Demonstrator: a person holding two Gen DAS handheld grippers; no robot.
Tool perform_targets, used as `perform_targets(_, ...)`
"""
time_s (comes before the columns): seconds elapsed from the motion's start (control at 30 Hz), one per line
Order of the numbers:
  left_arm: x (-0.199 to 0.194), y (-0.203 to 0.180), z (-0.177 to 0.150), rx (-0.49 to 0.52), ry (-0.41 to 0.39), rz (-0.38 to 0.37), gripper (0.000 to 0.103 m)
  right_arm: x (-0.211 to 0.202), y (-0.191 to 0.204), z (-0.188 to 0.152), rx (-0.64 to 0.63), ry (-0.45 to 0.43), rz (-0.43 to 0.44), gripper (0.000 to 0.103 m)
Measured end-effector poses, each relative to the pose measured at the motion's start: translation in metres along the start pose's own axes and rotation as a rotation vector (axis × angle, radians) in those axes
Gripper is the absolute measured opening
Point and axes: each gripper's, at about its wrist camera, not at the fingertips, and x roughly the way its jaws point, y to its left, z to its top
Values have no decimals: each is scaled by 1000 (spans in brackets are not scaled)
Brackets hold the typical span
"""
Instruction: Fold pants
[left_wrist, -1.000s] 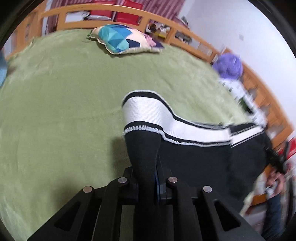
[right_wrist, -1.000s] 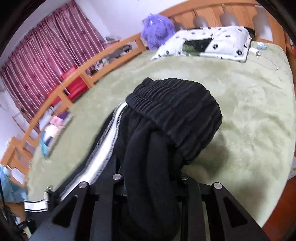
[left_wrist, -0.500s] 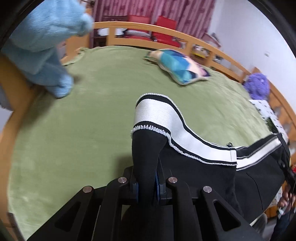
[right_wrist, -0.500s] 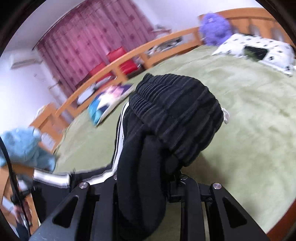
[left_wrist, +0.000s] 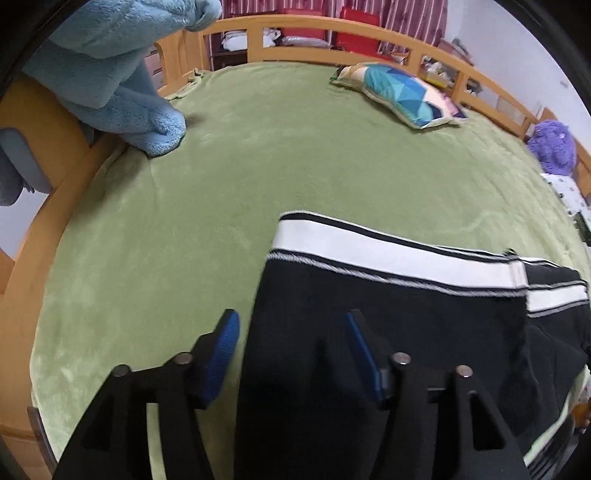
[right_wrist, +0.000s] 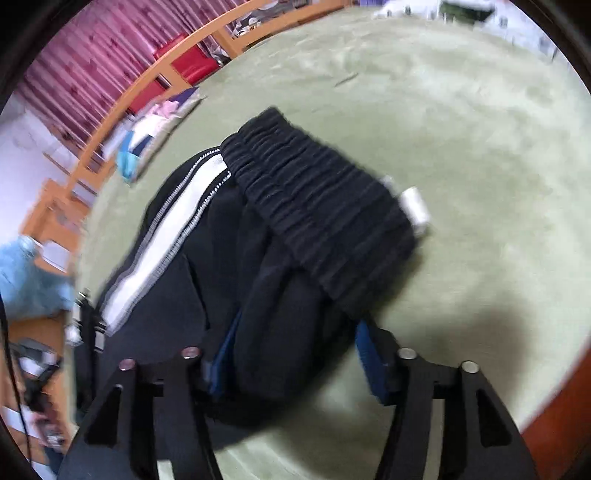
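Note:
Black pants (left_wrist: 369, 317) with a white side stripe lie on the green bed cover (left_wrist: 258, 166). In the left wrist view the leg end lies between the fingers of my open left gripper (left_wrist: 291, 332), whose blue pads stand apart from the cloth. In the right wrist view the ribbed black waistband (right_wrist: 325, 206) lies on the bed with a white tag (right_wrist: 415, 205) at its edge. My right gripper (right_wrist: 295, 354) is open with its jaws on either side of the bunched black fabric.
A colourful pillow (left_wrist: 402, 94) lies at the far side of the bed. A blue fleece (left_wrist: 122, 74) hangs over the wooden bed rail (left_wrist: 44, 229) on the left. A purple plush (left_wrist: 552, 146) sits at the right. The wooden frame rims the bed.
Both grippers were shut on the pants and have opened. The pants have dropped onto the bed and now lie spread flatter.

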Motion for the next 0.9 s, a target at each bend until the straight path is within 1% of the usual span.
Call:
perform_targets(0.07,-11,-7,-14,30,-3,-37,59,-21,10,-6,-47,-33,-73,59)
perform_targets(0.13,-18,-16,-29,53,2,-54,59,-42,23,-11,-99,-77,-100,59)
perform_targets(0.2,-20,-23,-48,71,21,-60,60,-61,35,-12,-144,-102,-94,59)
perform_targets(0.27,-17,-25,-69,68,65,-47,60,-73,57,-18,-201,-120,-76,59)
perform_targets(0.3,-11,-27,-81,73,103,-36,60,-75,69,-21,-234,-119,-59,59)
perform_targets(0.33,-10,-29,-89,84,111,-27,60,-76,83,-25,-269,-115,-42,59)
perform_targets(0.37,-12,-30,-94,92,91,-18,60,-74,95,-28,-290,-112,-30,59)
perform_targets(0.4,-19,-30,-98,91,68,-15,60,-70,113,-33,-323,-103,-7,59)
perform_targets(0.43,-24,-29,-99,77,67,-23,60,-65,131,-38,-349,-93,10,59)
perform_targets(0.5,-38,-21,-98,17,56,-71,60,-51,171,-52,-403,-54,70,58)
perform_targets(0.53,-43,-19,-98,2,50,-78,60,-43,194,-62,-431,-26,109,56)
perform_targets(0.57,-49,-15,-99,-10,39,-73,60,-39,206,-68,-449,-8,134,56)
perform_targets(0.67,-64,-2,-104,-38,3,-38,60,-22,262,-100,-527,75,231,51)
perform_targets(0.83,-72,24,-110,-107,-13,-26,61,-12,304,-149,-607,172,309,51)
perform_targets(0.87,-72,28,-112,-119,-12,-25,61,-10,308,-154,-614,184,312,51)
perform_targets(0.9,-72,33,-114,-132,-7,-29,61,-7,312,-164,-630,192,299,51)
